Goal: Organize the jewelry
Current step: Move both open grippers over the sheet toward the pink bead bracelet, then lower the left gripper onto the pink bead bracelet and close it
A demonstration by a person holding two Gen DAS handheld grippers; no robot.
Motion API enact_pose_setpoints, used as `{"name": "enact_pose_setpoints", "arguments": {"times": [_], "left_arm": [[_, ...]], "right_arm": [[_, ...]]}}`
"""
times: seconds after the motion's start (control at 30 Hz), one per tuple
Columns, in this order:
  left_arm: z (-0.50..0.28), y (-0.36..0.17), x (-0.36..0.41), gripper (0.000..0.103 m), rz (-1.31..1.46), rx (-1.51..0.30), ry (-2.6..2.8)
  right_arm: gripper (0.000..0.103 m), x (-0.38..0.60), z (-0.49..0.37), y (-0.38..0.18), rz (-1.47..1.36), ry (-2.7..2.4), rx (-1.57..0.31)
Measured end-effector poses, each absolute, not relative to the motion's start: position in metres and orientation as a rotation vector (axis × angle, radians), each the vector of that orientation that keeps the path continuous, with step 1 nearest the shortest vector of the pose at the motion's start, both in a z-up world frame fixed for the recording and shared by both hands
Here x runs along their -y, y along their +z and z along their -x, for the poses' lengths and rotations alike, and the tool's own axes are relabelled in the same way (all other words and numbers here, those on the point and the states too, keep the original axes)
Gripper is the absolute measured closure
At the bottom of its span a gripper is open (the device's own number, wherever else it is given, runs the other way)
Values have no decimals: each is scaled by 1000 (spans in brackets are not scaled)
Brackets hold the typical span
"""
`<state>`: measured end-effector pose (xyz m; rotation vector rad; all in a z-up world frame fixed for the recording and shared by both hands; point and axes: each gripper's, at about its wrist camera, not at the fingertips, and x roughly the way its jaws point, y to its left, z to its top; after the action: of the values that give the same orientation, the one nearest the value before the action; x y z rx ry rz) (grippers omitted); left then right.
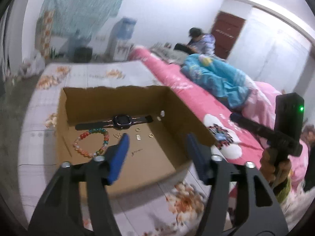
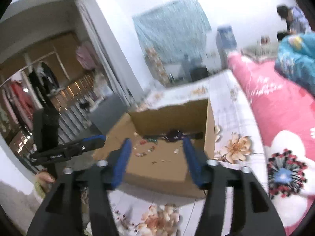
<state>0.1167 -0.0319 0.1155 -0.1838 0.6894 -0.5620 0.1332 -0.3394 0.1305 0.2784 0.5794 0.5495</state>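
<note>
An open cardboard box (image 1: pixel 177 106) lies on a floral bed sheet. Inside it are a black watch (image 1: pixel 120 121), a multicoloured bead bracelet (image 1: pixel 92 143), small gold rings (image 1: pixel 151 135) and a small silver tag (image 1: pixel 138 137). My left gripper (image 1: pixel 157 135) is open and empty, held just above the box's near part. In the right wrist view the same box (image 2: pixel 208 129) shows with the watch (image 2: pixel 173 133) at its far wall and blurred small pieces on the bottom. My right gripper (image 2: pixel 156 141) is open and empty above the box's near edge.
A pink quilt (image 1: pixel 187 90) and a blue blanket (image 1: pixel 216 74) lie to the right of the box. A person (image 1: pixel 202 39) sits far back. The other hand-held gripper body (image 1: pixel 285 122) shows at the right; a wardrobe area (image 2: pixel 39 88) is at the left.
</note>
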Motion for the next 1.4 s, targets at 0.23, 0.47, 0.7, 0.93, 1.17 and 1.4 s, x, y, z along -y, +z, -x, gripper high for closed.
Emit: {"name": "enact_pose_setpoints", "arguments": {"times": [0.23,0.47,0.7,0.93,1.17,1.4], "left_arm": [[-48,99,27,18,115,-715,-585],[-38,25,66,18,-52,-940,-409],[-39,-15,81,18,-64,-1026,-315],[-38,-28,79,17,-44,-1049,-205],[-33,-30,84,12,-87,-1046,-184],[-34,-31,87,8,-95,-1050,-181]], "right_arm": [[16,333,-71,104,-189,552,-650],[15,288,-81,30,-11,361,-915],[15,285,-105,-6,0,230,-1045],[8,277,-112,-23,94,163,-1065],[6,272,-112,-25,115,131,-1078],[6,276,-116,-26,107,137,-1084]]}}
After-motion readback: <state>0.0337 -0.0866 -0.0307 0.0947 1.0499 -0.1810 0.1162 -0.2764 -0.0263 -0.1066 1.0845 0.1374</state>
